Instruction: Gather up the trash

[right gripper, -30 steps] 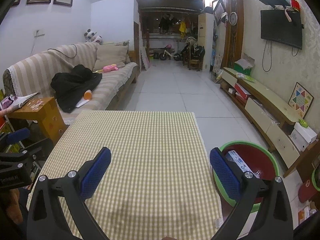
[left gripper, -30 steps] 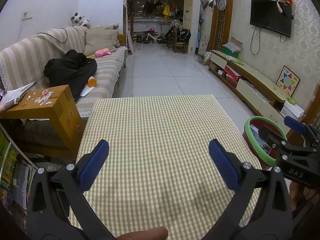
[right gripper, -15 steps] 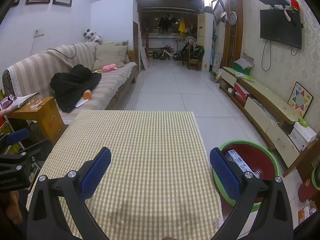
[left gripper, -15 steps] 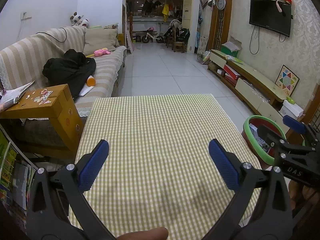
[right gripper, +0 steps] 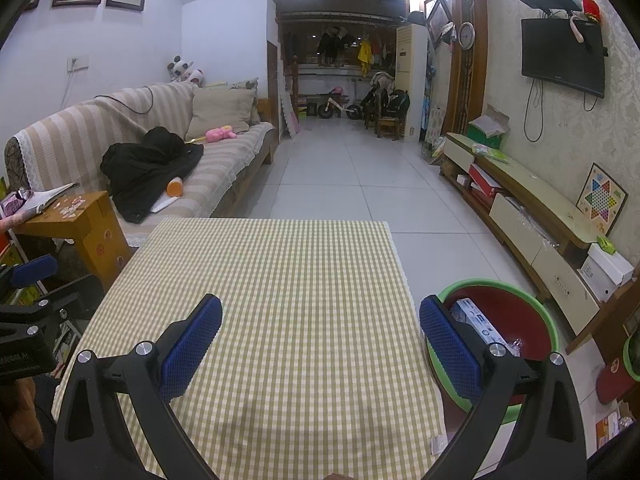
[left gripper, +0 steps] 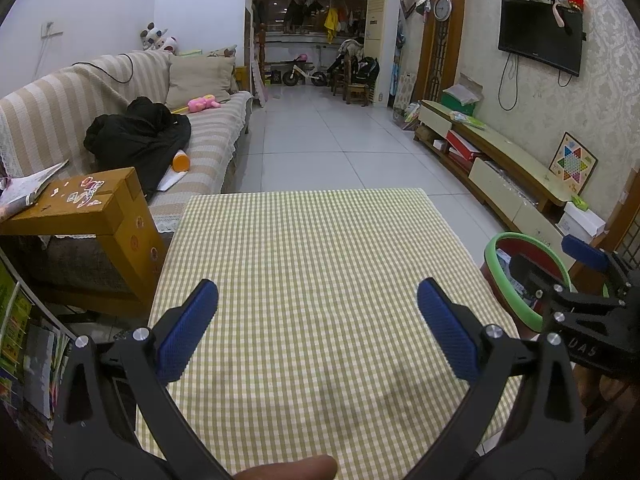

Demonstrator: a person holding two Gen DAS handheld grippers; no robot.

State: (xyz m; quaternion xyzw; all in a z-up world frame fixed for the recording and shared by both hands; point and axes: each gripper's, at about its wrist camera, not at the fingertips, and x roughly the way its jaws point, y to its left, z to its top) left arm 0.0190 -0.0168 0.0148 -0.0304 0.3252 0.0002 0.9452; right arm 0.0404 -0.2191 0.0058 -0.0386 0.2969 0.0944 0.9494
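Note:
My left gripper (left gripper: pixel 318 330) is open and empty above the checked tablecloth (left gripper: pixel 320 272). My right gripper (right gripper: pixel 320 344) is open and empty over the same cloth (right gripper: pixel 280 280). A red basin with a green rim (right gripper: pixel 516 312) stands on the floor right of the table, with a white and blue box (right gripper: pixel 478 322) and other small bits in it. The basin also shows in the left wrist view (left gripper: pixel 516 240), partly behind my right gripper (left gripper: pixel 584 276). My left gripper shows at the left edge of the right wrist view (right gripper: pixel 28 304).
A striped sofa (right gripper: pixel 120 140) with a black jacket (right gripper: pixel 148 164) and an orange bottle (right gripper: pixel 175 187) stands to the left. A wooden side table (left gripper: pixel 80 208) with papers stands by the table's left edge. A low TV cabinet (right gripper: pixel 532 216) runs along the right wall.
Both views have shifted very slightly. Both grippers stay open and empty.

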